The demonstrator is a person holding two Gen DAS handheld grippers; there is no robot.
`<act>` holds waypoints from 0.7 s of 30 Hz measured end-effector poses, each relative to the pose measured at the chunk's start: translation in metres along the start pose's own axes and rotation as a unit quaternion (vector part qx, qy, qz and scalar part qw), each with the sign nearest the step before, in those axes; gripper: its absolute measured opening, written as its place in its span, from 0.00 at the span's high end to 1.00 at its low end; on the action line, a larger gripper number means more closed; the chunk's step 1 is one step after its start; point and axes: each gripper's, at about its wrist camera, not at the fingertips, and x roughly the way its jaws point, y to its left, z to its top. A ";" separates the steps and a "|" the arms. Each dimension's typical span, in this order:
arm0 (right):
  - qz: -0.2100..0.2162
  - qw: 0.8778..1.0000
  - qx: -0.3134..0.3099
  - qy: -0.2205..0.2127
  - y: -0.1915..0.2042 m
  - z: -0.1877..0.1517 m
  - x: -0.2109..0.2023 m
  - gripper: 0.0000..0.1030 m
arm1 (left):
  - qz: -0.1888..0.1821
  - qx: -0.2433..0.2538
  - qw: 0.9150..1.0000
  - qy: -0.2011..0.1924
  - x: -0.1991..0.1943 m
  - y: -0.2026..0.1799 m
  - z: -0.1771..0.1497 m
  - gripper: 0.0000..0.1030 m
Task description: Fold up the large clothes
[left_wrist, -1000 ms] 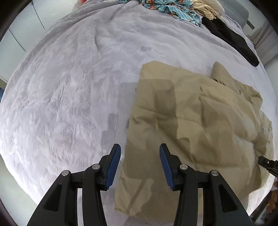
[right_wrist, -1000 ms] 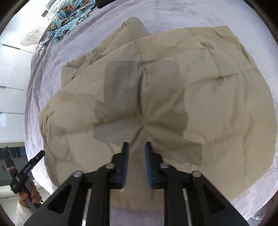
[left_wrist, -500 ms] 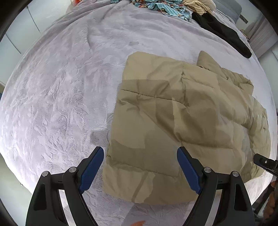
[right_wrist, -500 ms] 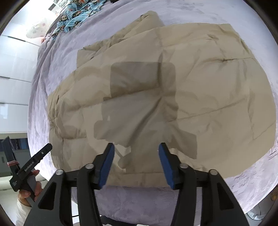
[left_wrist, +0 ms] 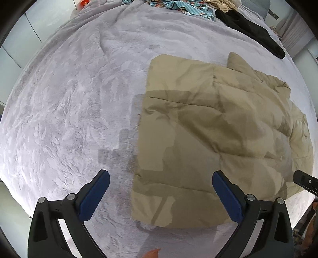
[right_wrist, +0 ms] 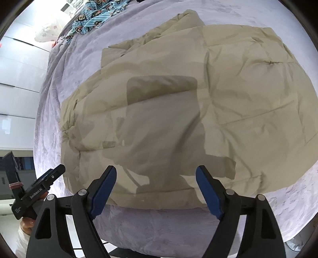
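Observation:
A tan quilted coat lies folded and flat on the grey bed cover; it fills most of the right wrist view. My left gripper is wide open and empty, above the coat's near left corner. My right gripper is wide open and empty, above the coat's near edge. The right gripper's tip shows at the far right of the left wrist view. The left gripper shows at the lower left of the right wrist view.
A black garment, a blue patterned cloth and a striped beige piece lie at the far end of the bed. The patterned cloth also shows in the right wrist view. The bed's near edge is just below the grippers.
Both grippers have opened wide and pulled back up and away from the coat. The coat lies still where it was let go.

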 end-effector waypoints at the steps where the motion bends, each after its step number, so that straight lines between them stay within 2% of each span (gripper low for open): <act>1: 0.002 1.000 -0.002 -0.005 0.004 -0.003 0.001 0.16 | 0.000 0.000 1.000 0.001 0.002 0.003 0.000 0.00; 4: 0.002 1.000 -0.010 -0.014 0.015 -0.010 0.006 0.16 | -0.005 -0.003 1.000 0.007 0.007 0.014 0.001 0.00; 8: 0.003 1.000 -0.006 -0.015 0.022 -0.016 0.012 0.16 | -0.036 0.001 0.999 0.014 0.013 0.025 0.003 0.00; 10: 0.008 1.000 -0.001 0.000 0.024 -0.017 0.018 0.16 | -0.061 0.002 0.998 0.015 0.017 0.032 0.006 0.00; 12: 0.015 0.999 0.005 0.033 0.024 -0.016 0.027 0.16 | -0.094 -0.001 0.995 0.020 0.022 0.041 0.011 0.00; 15: 0.011 0.999 0.015 0.039 0.023 -0.015 0.031 0.16 | -0.159 -0.002 0.987 0.036 0.035 0.055 0.021 0.00; 17: 0.010 0.999 0.020 0.040 0.023 -0.015 0.033 0.16 | -0.189 0.005 0.981 0.049 0.045 0.062 0.027 0.00; 21: 0.007 0.999 0.027 0.044 0.022 -0.014 0.034 0.16 | -0.279 0.004 0.956 0.092 0.073 0.068 0.038 0.00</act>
